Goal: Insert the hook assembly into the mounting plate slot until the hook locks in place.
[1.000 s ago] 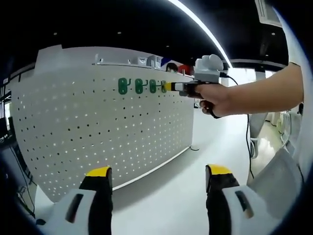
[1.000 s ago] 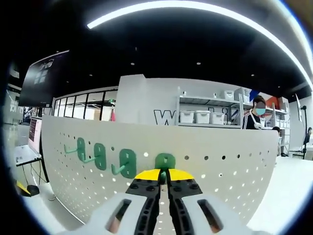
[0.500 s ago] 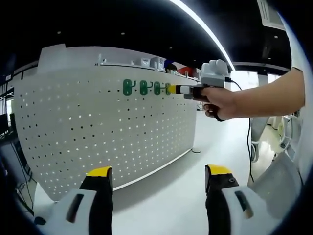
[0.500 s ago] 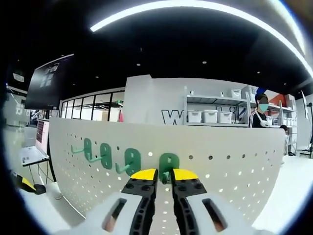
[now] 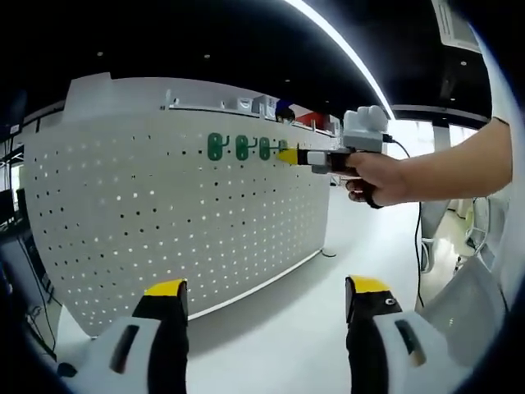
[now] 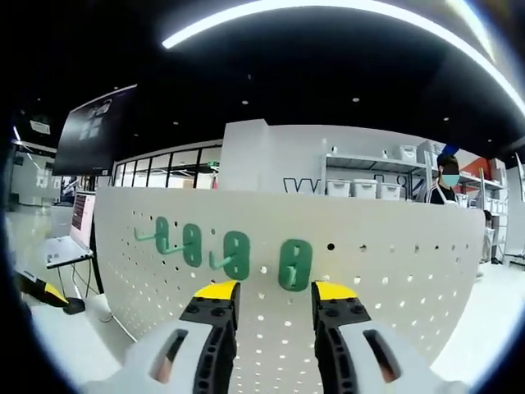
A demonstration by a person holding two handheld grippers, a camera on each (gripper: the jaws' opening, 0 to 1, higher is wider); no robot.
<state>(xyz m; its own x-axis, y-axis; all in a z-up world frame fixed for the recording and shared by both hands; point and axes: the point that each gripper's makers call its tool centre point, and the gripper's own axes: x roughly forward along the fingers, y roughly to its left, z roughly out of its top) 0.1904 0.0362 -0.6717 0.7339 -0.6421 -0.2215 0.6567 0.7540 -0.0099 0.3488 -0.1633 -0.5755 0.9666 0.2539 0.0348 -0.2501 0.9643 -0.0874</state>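
The green plastic hook (image 6: pixel 294 265) is seated on the white perforated pegboard (image 6: pixel 394 271), rightmost of four (apparently locked). The right gripper (image 6: pixel 275 292) is spread wide, empty; the left gripper (image 5: pixel 267 289) is held wide, clear of the work.

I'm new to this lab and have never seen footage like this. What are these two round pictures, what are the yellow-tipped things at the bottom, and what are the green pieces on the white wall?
No robot here: a person holds a hand tool with a two-fingered claw in each hand, and a fisheye camera rides on each tool. The left gripper view looks along the left claw, open and holding nothing. It also shows the person's hand reaching the right claw up to the board. The right gripper view looks along that right claw, also open and holding nothing. The white wall is an upright pegboard full of holes. Four green hooks are mounted near its top; the nearest hook hangs on the board just beyond the open jaws.
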